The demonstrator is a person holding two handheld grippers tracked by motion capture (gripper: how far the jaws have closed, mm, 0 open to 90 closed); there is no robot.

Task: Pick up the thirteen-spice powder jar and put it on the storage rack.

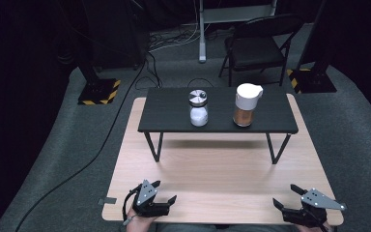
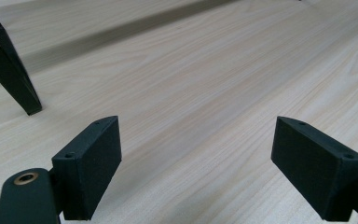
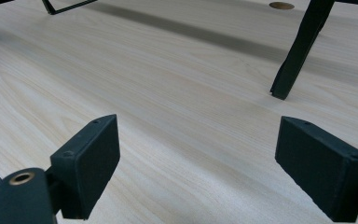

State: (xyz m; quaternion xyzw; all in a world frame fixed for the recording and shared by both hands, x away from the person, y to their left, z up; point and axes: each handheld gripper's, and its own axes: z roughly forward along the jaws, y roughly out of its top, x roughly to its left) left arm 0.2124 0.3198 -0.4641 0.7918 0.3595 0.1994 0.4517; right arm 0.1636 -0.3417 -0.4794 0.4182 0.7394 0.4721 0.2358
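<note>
Both grippers parked at the near edge of the wooden table point(image 1: 217, 174). Left gripper point(image 1: 164, 191) sits by the near-left corner, jaws spread wide w/ nothing between them, just bare wood. Right gripper point(image 1: 286, 195) by the near-right corner, same deal: wide apart, empty. Well apart from both, on the small black shelf point(image 1: 169, 121) at the far edge: salt shaker point(image 1: 198, 108) upright near the shelf's middle, and a white-lidded jar point(image 1: 246, 105) w/ brown stuff in it, upright toward its right end.
</note>
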